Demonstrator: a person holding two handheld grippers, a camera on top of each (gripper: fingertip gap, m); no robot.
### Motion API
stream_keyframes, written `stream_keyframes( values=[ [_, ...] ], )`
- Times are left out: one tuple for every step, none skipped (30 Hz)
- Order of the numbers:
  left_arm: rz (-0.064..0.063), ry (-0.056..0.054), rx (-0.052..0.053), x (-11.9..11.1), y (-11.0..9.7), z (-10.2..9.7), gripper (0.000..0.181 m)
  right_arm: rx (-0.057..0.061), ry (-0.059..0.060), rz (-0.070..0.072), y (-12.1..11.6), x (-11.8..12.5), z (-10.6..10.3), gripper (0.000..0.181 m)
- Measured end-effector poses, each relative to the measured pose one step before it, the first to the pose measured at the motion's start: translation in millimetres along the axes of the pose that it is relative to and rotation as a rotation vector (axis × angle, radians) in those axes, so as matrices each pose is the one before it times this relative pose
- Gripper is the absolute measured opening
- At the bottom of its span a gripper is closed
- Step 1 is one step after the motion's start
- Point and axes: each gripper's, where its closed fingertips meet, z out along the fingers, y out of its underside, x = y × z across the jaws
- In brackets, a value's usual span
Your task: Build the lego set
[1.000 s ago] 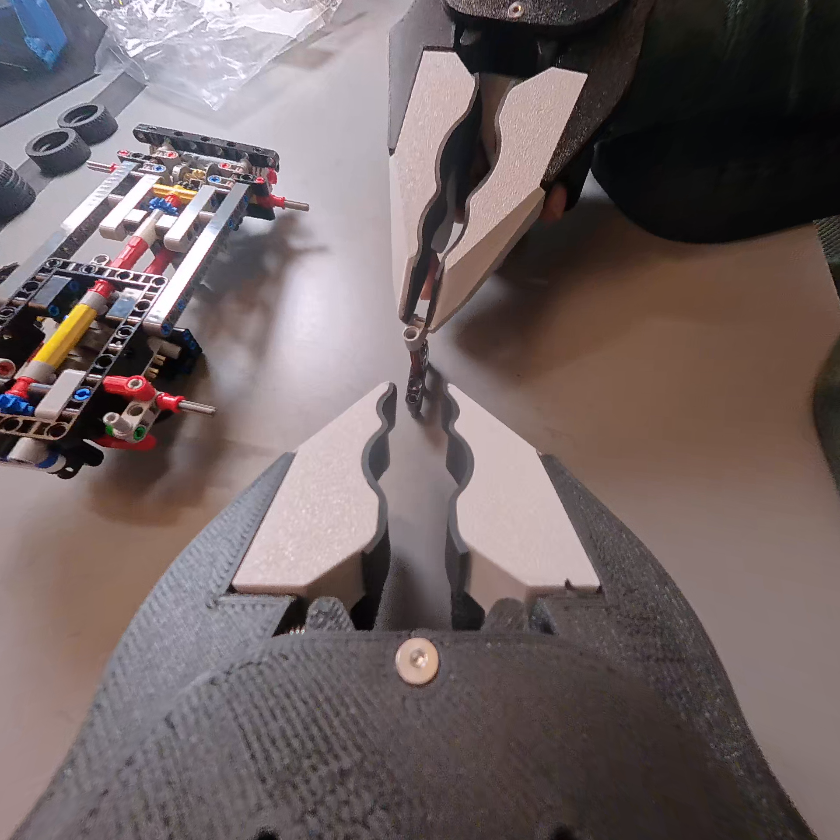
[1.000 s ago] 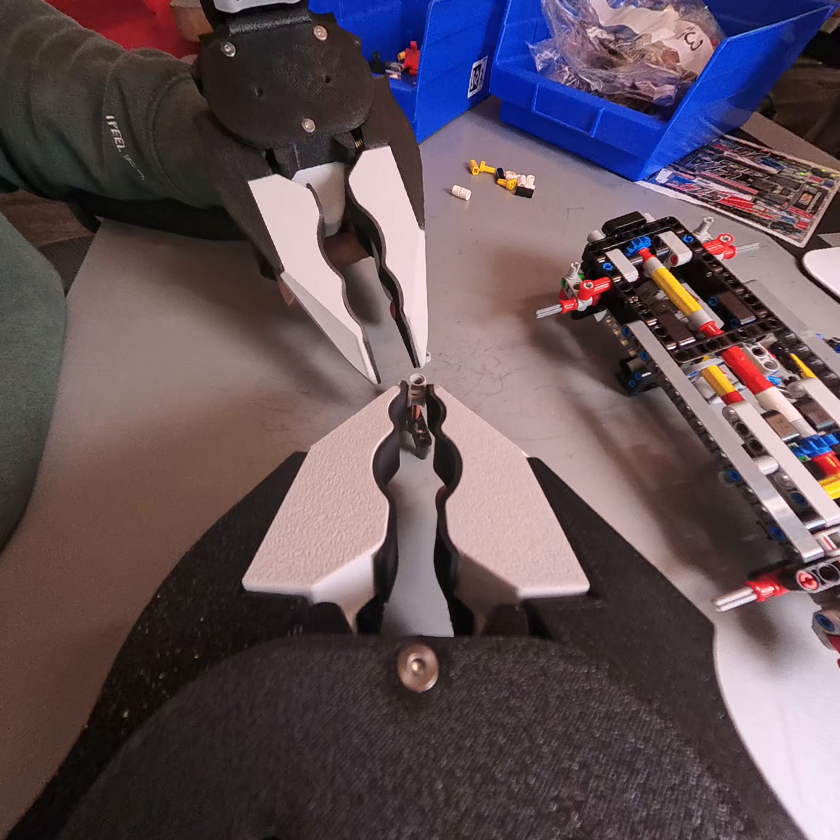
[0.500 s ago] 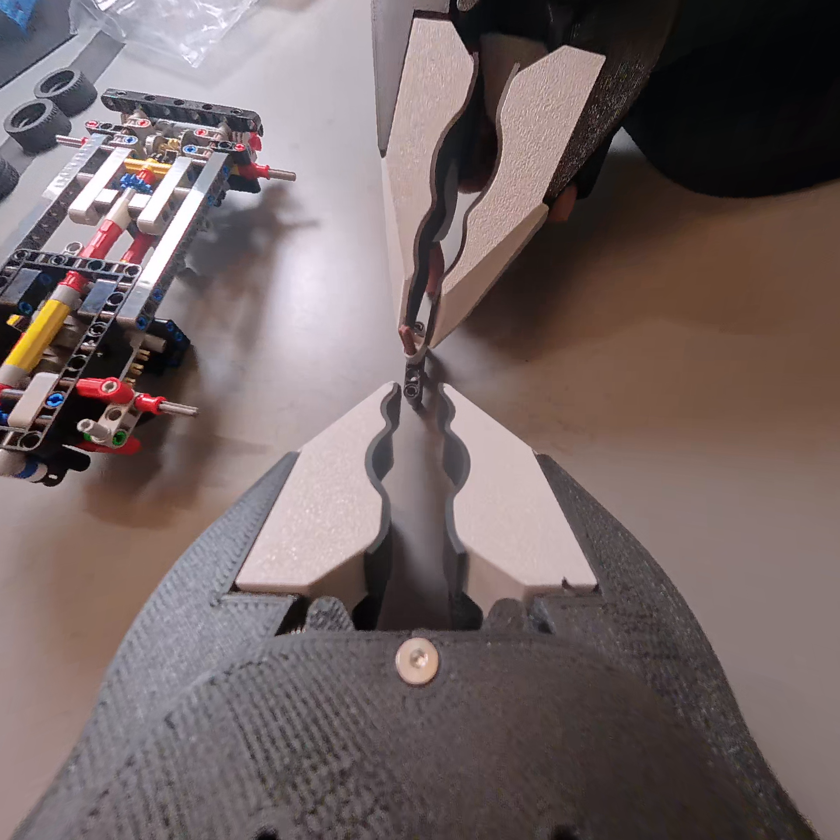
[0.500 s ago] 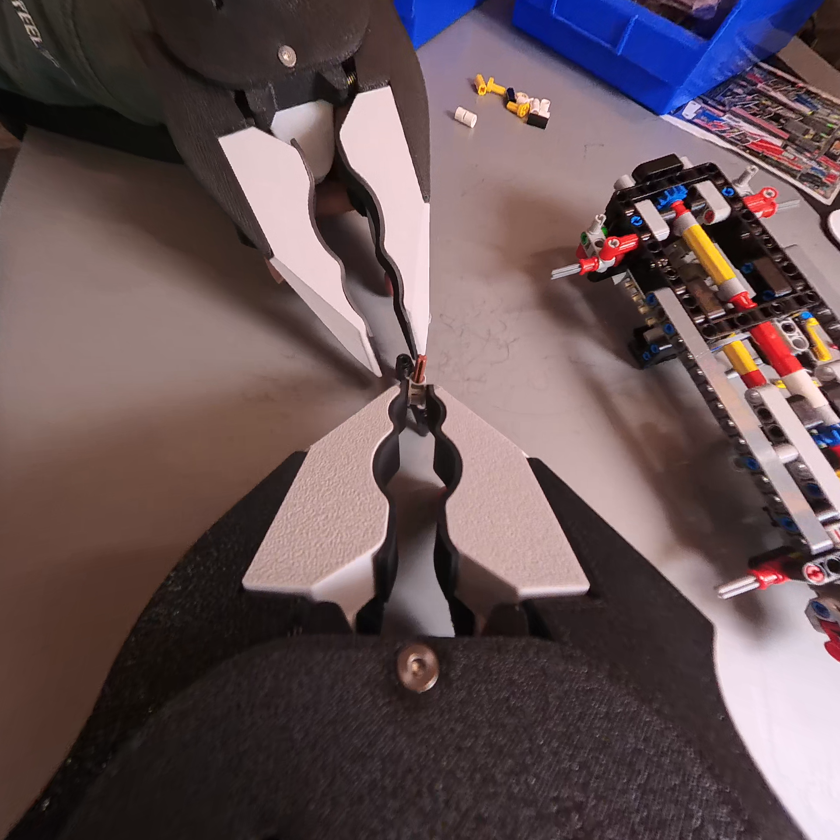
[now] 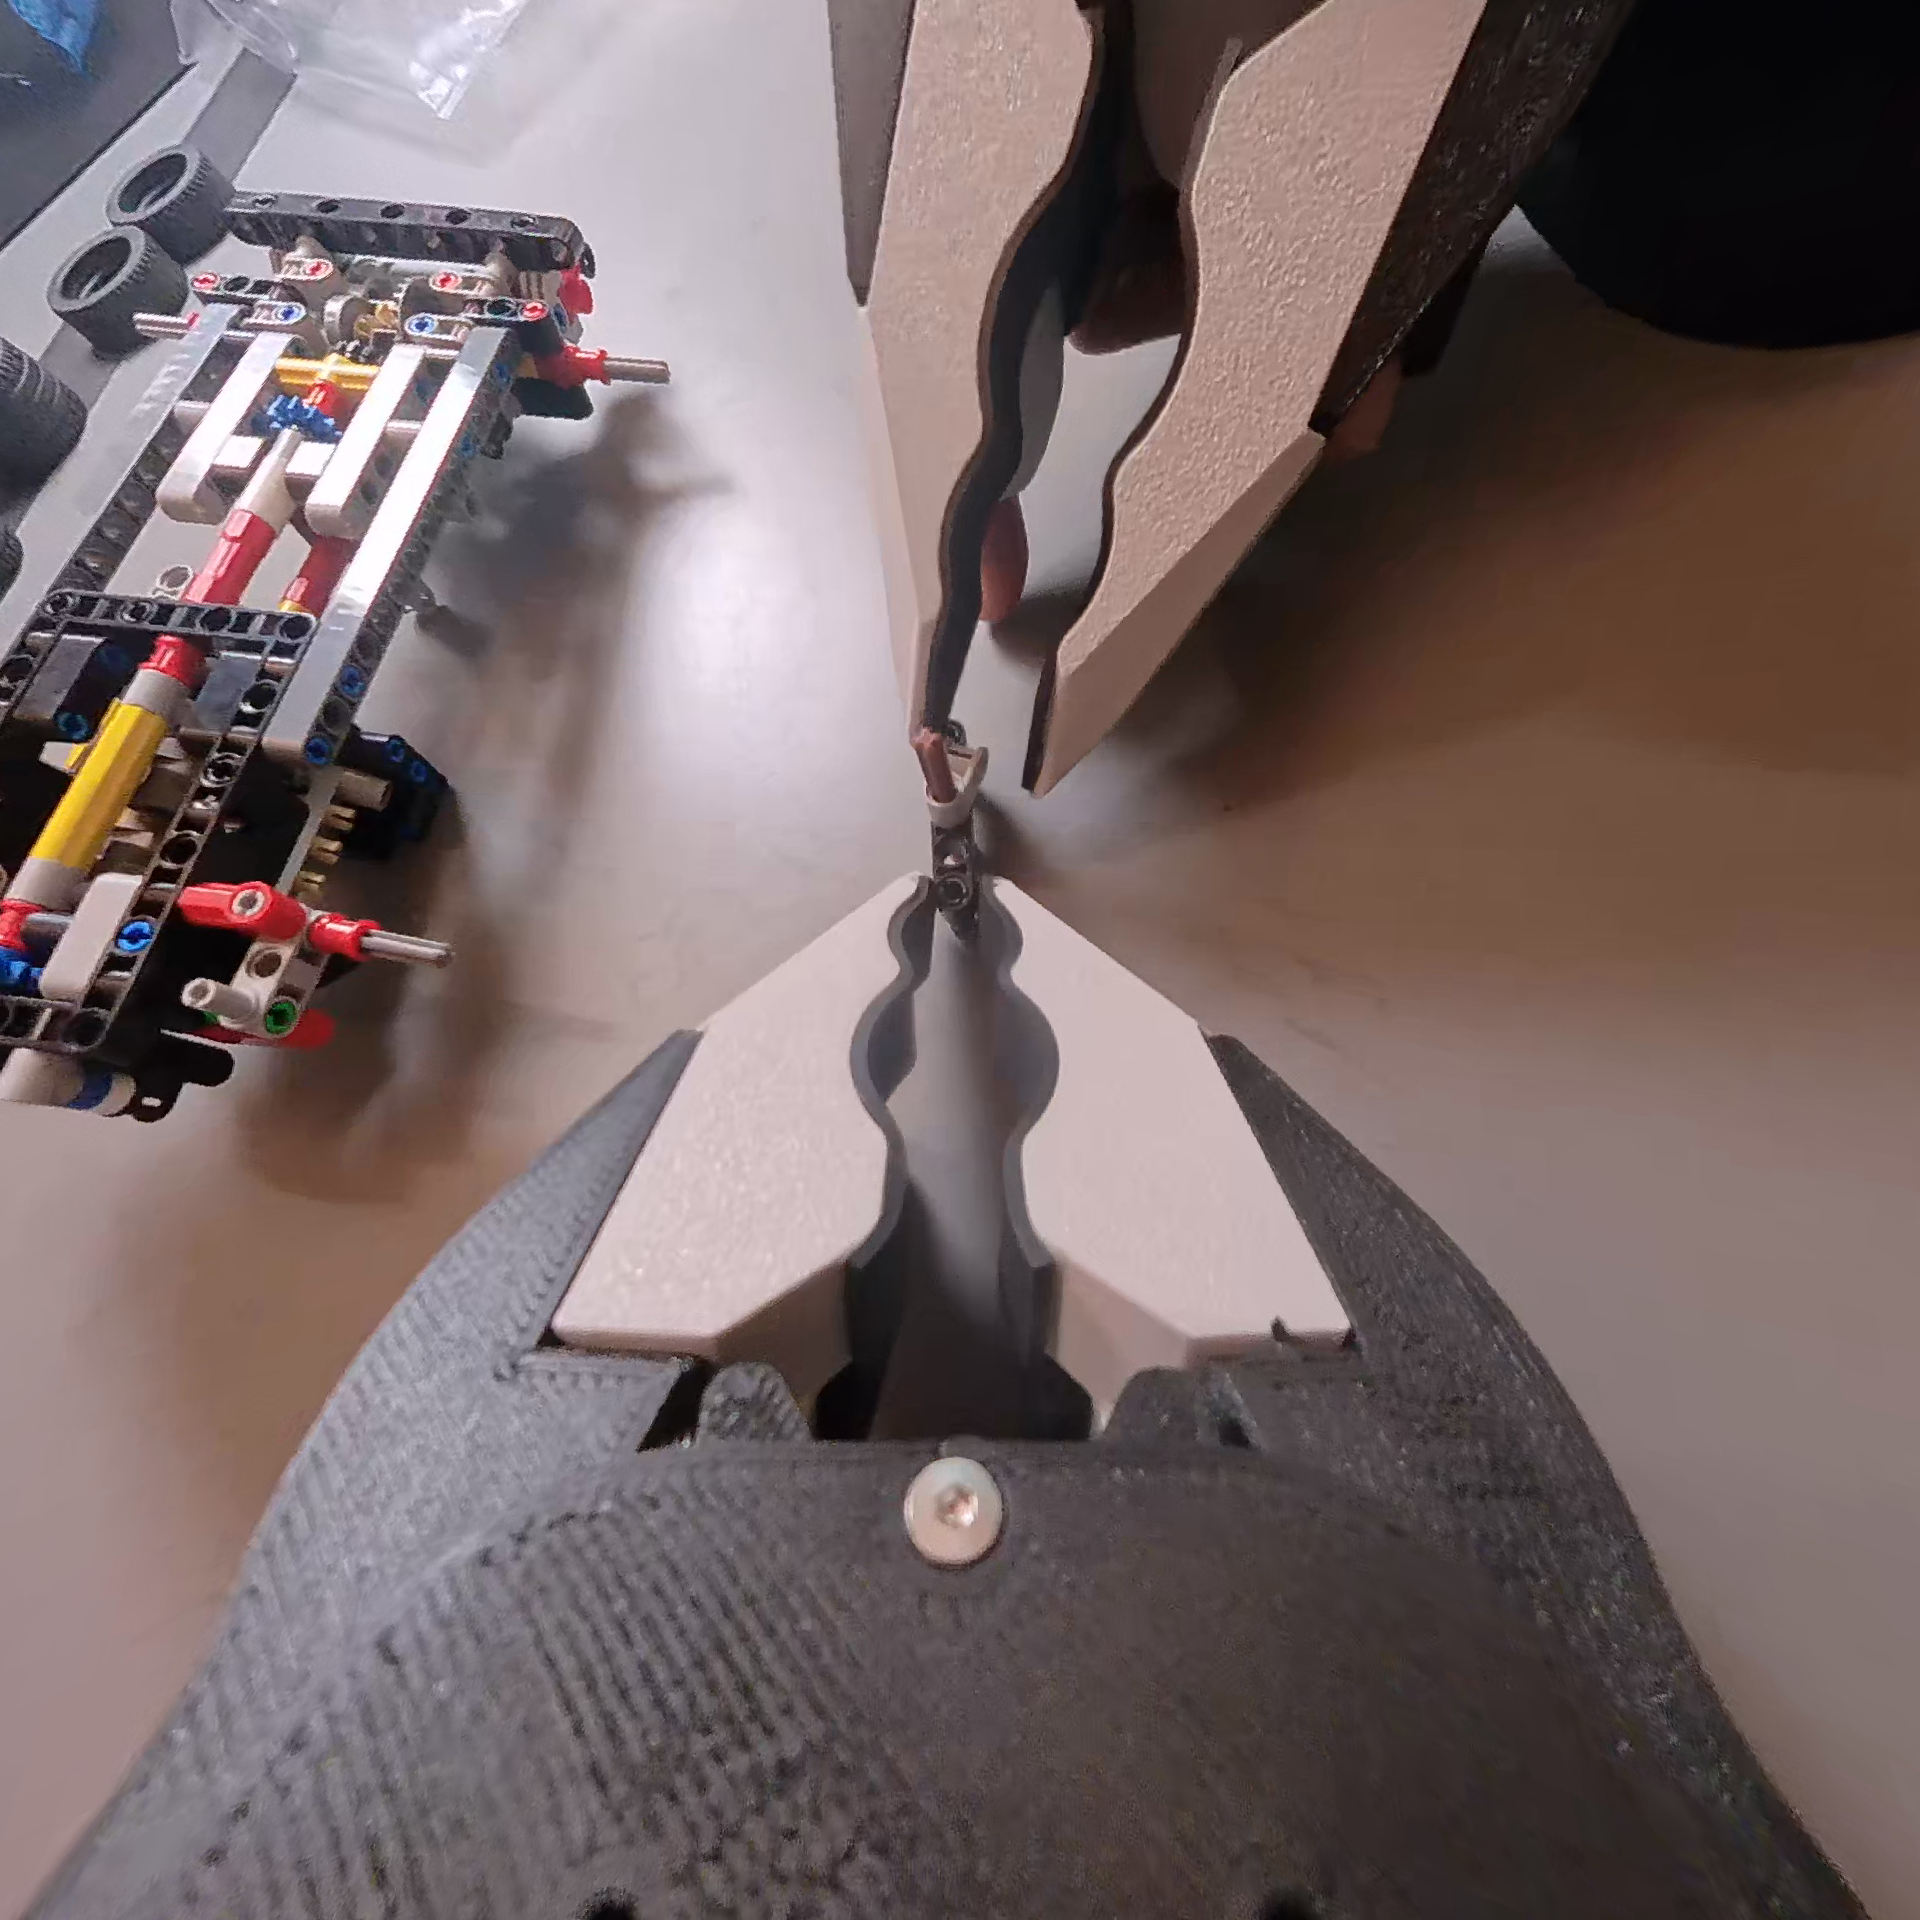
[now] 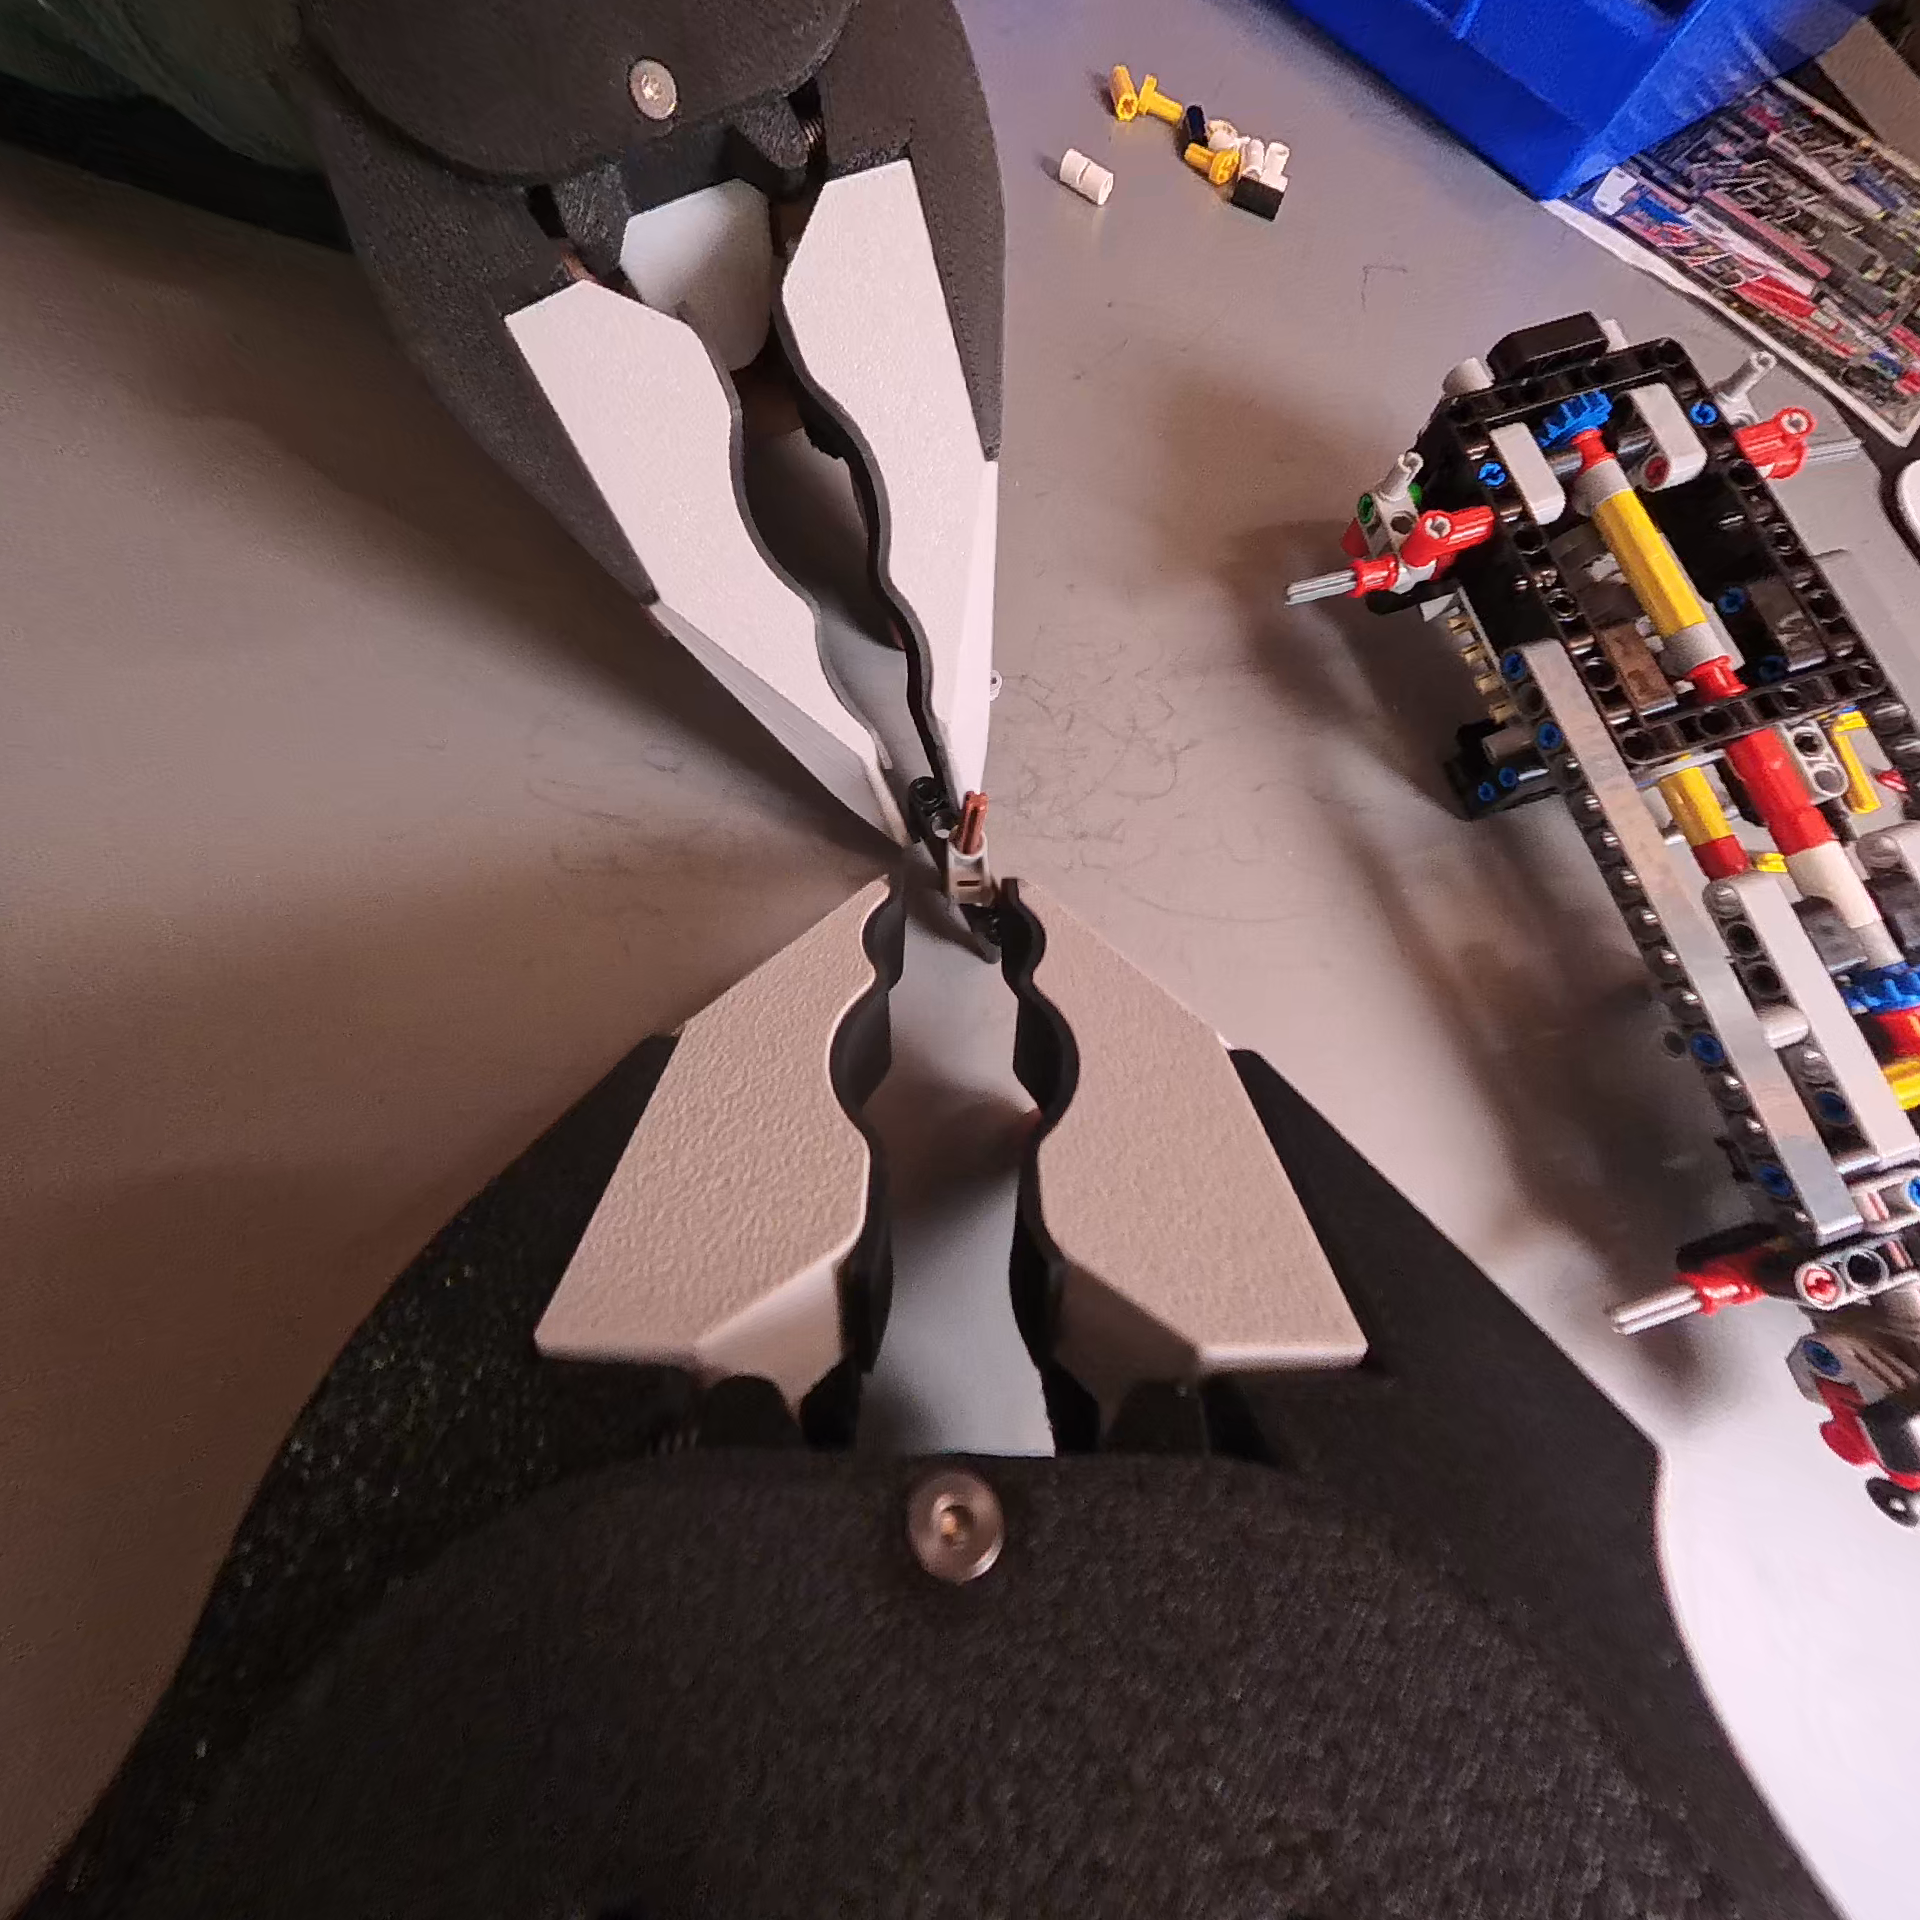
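A small assembly (image 5: pixel 954 831) hangs between both grippers above the table: a black piece, a light grey connector (image 6: pixel 968 868) and a brown axle. My left gripper (image 5: pixel 958 888) is shut on the black end; it also shows in the right wrist view (image 6: pixel 930 790), coming from the top. My right gripper (image 6: pixel 954 899) is open, its tips loosely either side of the grey connector end; in the left wrist view (image 5: pixel 985 756) a gap shows between its fingers. The half-built car chassis (image 5: pixel 239 644) lies flat on the table, also in the right wrist view (image 6: pixel 1683 790).
Black tyres (image 5: pixel 135 260) and a clear plastic bag (image 5: pixel 436 62) lie beyond the chassis. Loose small parts (image 6: pixel 1205 145), a blue bin (image 6: pixel 1558 73) and an instruction booklet (image 6: pixel 1787 218) are at the far right. A dark sleeve (image 5: pixel 1714 208) is behind my right gripper.
My left gripper has closed in on the black end of the assembly. My right gripper's fingers have spread apart. Both grippers have come closer together.
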Motion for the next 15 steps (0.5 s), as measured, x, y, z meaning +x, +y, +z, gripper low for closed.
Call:
stream_keyframes(
  values=[
    [-0.0018, -0.0037, -0.001, -0.62, 0.06, 0.1, 0.006, -0.0032, -0.0003, -0.003, 0.31, -0.78, 0.22, 0.015],
    [-0.0011, -0.003, -0.0009, -0.41, 0.09, 0.16, 0.006, -0.0017, -0.0007, -0.0056, -0.03, -0.97, 0.08, 0.014],
    [-0.0009, -0.0023, -0.0009, -0.27, 0.03, 0.05, 0.006, -0.001, 0.001, -0.0051, -0.13, -0.68, -0.02, 0.014],
    [-0.0012, -0.0018, -0.0008, -0.19, 0.02, 0.06, 0.006, -0.0026, -0.0001, -0.0031, 0.11, -0.65, -0.08, 0.015],
    [-0.002, -0.0014, -0.0007, -0.21, -0.04, 0.18, 0.006, -0.0014, -0.0006, -0.0012, 0.02, -0.57, -0.03, 0.015],
    [-0.0026, -0.0005, -0.0005, -0.25, 0.02, 0.15, 0.006, 0.0004, -0.0018, -0.0011, -0.14, -0.59, -0.14, 0.014],
    [-0.0022, 0.0007, -0.0002, -0.06, -0.07, 0.05, 0.006, -0.001, -0.0015, 0.0003, -0.06, -0.6, -0.08, 0.014],
    [-0.0022, 0.0009, -0.0002, -0.06, 0.05, 0.06, 0.006, -0.0019, -0.0025, 0.0003, 0.29, -0.58, -0.05, 0.014],
    [-0.0018, 0.0017, -0.0002, -0.08, -0.05, 0.06, 0.006, -0.0009, -0.0024, 0.0008, 0.08, -0.57, 0.1, 0.014],
    [-0.0011, 0.0034, 0.0, 0.24, -0.1, 0.06, 0.006, 0.0009, -0.0012, 0.001, -0.13, -0.54, 0.16, 0.014],
    [-0.0007, 0.0054, 0.0003, 0.29, -0.05, 0.03, 0.006, -0.0003, -0.0014, -0.0001, 0.0, -0.46, 0.29, 0.014],
    [-0.0007, 0.0064, 0.0005, 0.44, -0.09, 0.05, 0.005, -0.0028, 0.0007, -0.0023, 0.19, -0.06, 0.15, 0.014],
    [-0.0013, 0.0061, 0.0002, 0.24, 0.04, -0.02, 0.005, 0.0, -0.0016, -0.0025, -0.16, -0.31, -0.03, 0.014],
    [-0.0021, 0.0051, 0.0001, 0.06, -0.05, -0.04, 0.006, 0.0017, -0.002, 0.0006, -0.2, -0.37, -0.1, 0.014],
    [-0.0013, 0.004, 0.0004, -0.05, 0.1, -0.13, 0.006, -0.0008, -0.0002, 0.0008, 0.22, 0.08, -0.16, 0.014]
  ],
)
